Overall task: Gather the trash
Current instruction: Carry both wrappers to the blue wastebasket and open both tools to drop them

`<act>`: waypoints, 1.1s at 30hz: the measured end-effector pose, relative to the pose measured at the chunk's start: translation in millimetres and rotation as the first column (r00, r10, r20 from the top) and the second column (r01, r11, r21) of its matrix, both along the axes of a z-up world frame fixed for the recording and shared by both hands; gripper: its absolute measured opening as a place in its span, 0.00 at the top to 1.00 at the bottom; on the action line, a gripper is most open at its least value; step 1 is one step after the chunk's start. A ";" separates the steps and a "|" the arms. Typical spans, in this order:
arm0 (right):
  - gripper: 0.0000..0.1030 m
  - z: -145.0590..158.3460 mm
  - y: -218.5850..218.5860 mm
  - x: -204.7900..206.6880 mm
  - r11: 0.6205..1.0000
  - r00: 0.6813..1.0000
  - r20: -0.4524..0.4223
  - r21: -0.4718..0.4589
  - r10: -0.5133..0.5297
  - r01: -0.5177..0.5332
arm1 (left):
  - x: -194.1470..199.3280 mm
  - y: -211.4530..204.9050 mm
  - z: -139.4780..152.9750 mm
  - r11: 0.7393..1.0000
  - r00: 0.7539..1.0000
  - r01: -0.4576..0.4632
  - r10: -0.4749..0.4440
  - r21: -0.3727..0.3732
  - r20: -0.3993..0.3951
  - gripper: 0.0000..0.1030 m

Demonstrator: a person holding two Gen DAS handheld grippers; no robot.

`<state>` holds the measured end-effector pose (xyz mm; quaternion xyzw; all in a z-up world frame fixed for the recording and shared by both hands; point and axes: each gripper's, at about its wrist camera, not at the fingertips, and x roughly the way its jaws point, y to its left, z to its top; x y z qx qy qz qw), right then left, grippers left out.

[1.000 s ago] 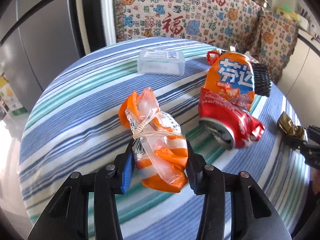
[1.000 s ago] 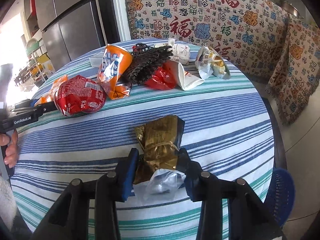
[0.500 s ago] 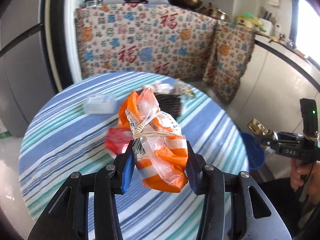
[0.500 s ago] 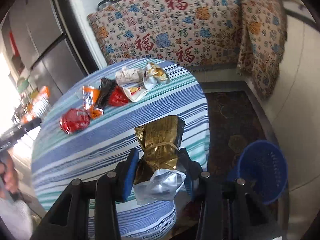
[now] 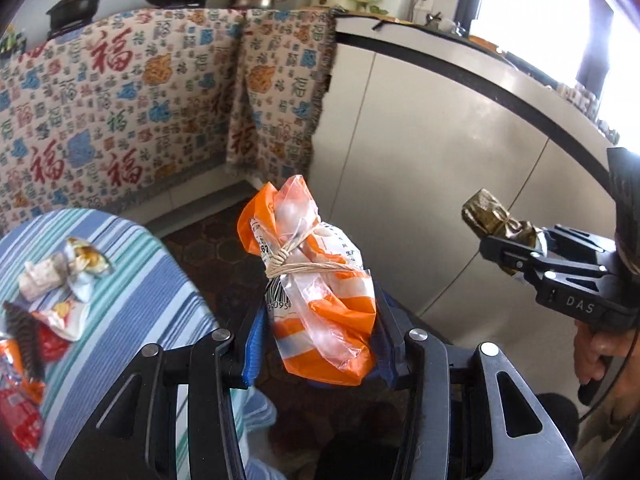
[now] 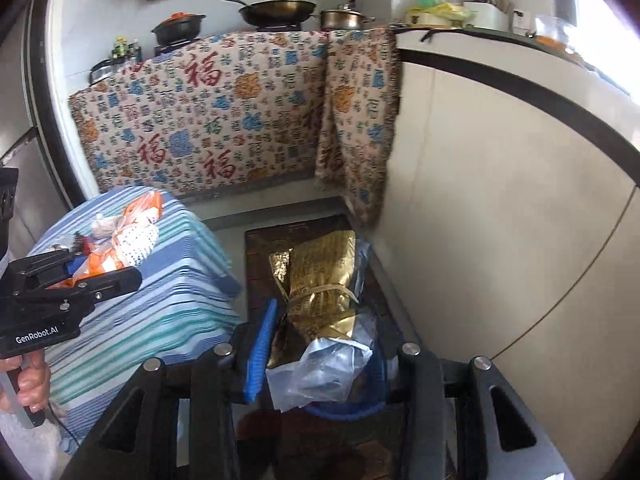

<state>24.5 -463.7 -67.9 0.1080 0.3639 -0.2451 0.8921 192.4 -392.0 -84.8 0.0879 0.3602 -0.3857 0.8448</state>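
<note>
- The left hand-held gripper [image 5: 320, 336] is clamped on the orange wrapper bundle [image 5: 316, 280] (light, crinkly, slippery), gripped below its string tie.
- The right hand-held gripper [image 6: 324, 364] likewise pinches the gold wrapper bundle [image 6: 320, 288].

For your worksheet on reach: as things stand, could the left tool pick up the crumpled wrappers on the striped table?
Probably not: the left tool is shut on the orange bag, with the wrappers off to its side.

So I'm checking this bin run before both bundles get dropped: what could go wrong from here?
1. The blue bin shows only as a sliver behind the gold bundle in the right gripper; a blind release may miss.
2. The orange bundle in the left gripper hangs over dark floor, no bin visible below.
3. Both bags are slippery film and could slide out.
</note>
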 end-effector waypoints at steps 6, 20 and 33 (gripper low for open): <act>0.59 -55.0 -43.0 1.5 0.998 0.997 -0.072 0.045 -0.039 0.042 | 14.1 -55.8 -45.8 0.999 0.996 0.037 -0.035 0.023 -0.080 0.55; 0.59 -131.3 -79.5 15.0 0.983 0.991 -0.125 0.169 -0.052 0.073 | 32.6 -110.1 -121.0 0.989 0.976 0.119 -0.101 0.083 -0.191 0.55; 0.56 -152.4 -102.6 23.1 0.977 0.991 -0.122 0.197 -0.056 0.080 | 40.0 -136.3 -134.8 0.981 0.968 0.158 -0.131 0.111 -0.213 0.52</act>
